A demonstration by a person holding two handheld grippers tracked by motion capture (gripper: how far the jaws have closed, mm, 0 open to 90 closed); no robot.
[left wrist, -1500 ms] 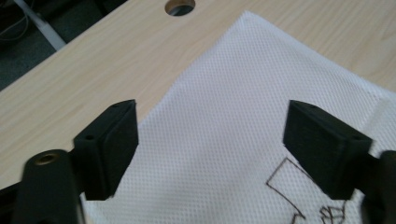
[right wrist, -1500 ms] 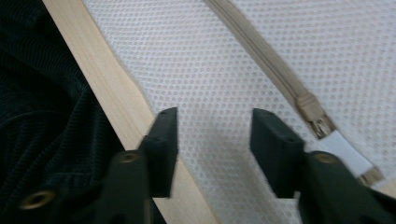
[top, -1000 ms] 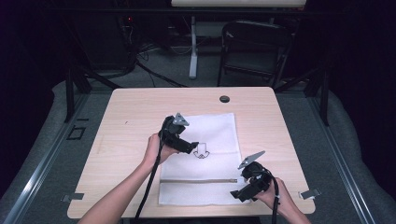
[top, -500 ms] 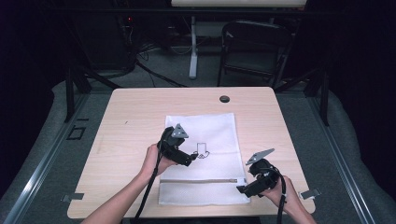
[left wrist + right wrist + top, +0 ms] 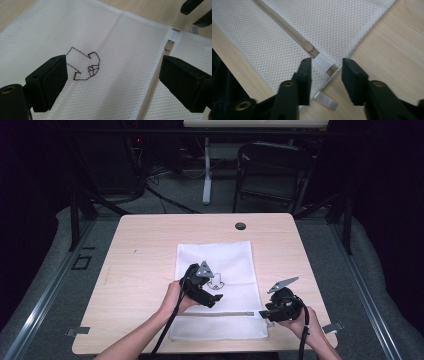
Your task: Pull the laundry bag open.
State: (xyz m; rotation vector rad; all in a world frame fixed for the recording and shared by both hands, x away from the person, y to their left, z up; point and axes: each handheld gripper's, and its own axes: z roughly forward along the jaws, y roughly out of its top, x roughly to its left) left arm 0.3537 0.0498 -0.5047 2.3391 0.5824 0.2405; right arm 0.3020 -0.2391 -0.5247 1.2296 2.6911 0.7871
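White mesh zip bag (image 5: 217, 270) flat on the pale wooden counter (image 5: 140, 260).
Right gripper (image 5: 325, 68) fingers have just been closing, astride the bag's tan zip end (image 5: 322, 61), not yet pinching; left gripper (image 5: 112, 80) fingers apart above the bag's middle.

Zipper (image 5: 287, 28) cut off by top edge in right gripper view. Mesh bag (image 5: 125, 62) running past frame edges in left gripper view. Zipper pull too small to tell in high view. Embroidered outline (image 5: 216, 283) partly hidden behind left hand-held gripper (image 5: 212, 303).

This looks like a lab or recording studio rather than a home. A plain wooden table (image 5: 150, 250) stands on grey carpet inside a metal frame (image 5: 45, 285), with dark surroundings, trailing floor cables (image 5: 165, 200) and a folding chair (image 5: 270, 170) behind.
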